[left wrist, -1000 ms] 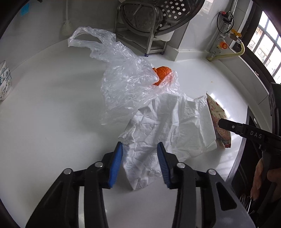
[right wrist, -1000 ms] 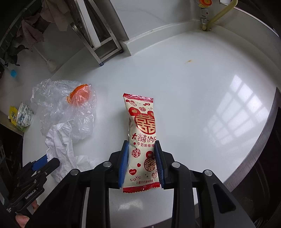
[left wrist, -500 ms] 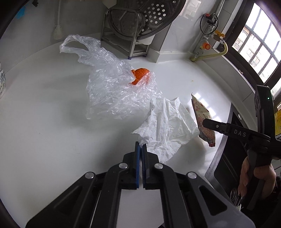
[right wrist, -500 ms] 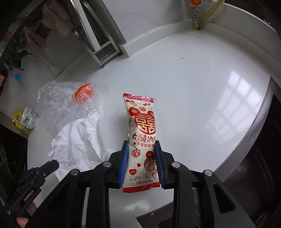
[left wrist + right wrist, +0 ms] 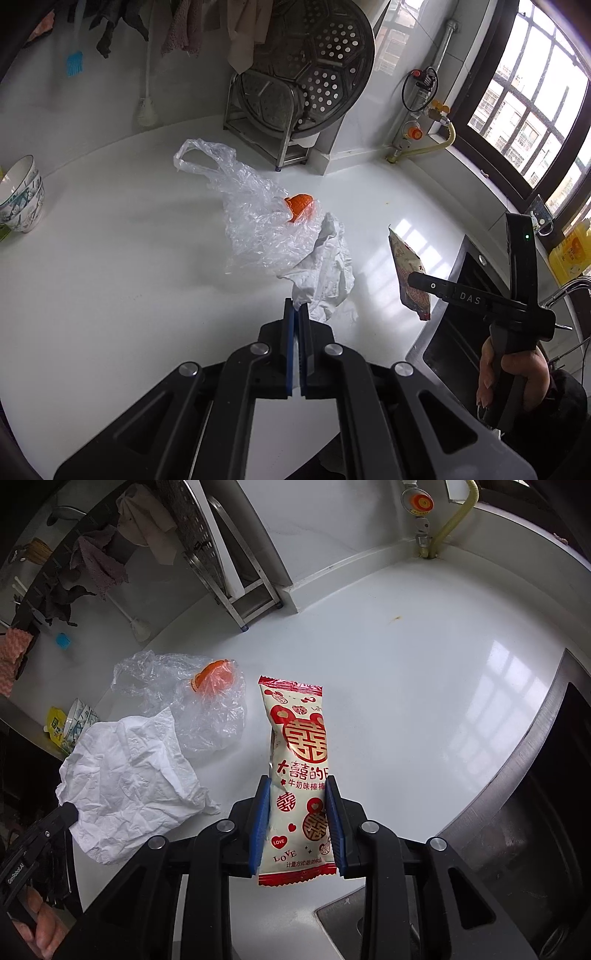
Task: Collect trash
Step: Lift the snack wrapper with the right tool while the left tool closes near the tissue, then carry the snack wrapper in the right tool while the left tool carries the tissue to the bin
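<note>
My left gripper point(image 5: 296, 314) is shut on a corner of a crumpled white paper towel point(image 5: 328, 273) and lifts it off the white counter point(image 5: 110, 277); the towel also shows in the right wrist view point(image 5: 125, 771). My right gripper point(image 5: 297, 805) is shut on a cream and red snack wrapper point(image 5: 299, 760) and holds it above the counter; the wrapper shows in the left wrist view point(image 5: 408, 273). A clear plastic bag point(image 5: 251, 214) with an orange peel point(image 5: 300, 206) lies on the counter beyond the towel.
A sink point(image 5: 535, 812) opens at the right edge of the counter. A metal rack with perforated steamer trays point(image 5: 306, 88) stands at the back. Stacked bowls point(image 5: 20, 199) sit at the far left. A gas pipe and valve point(image 5: 417, 136) run along the back right wall.
My left gripper shut on the paper towel and has raised it and pulled back, so the towel hangs bunched. My right gripper has lifted the snack wrapper higher, towards the sink.
</note>
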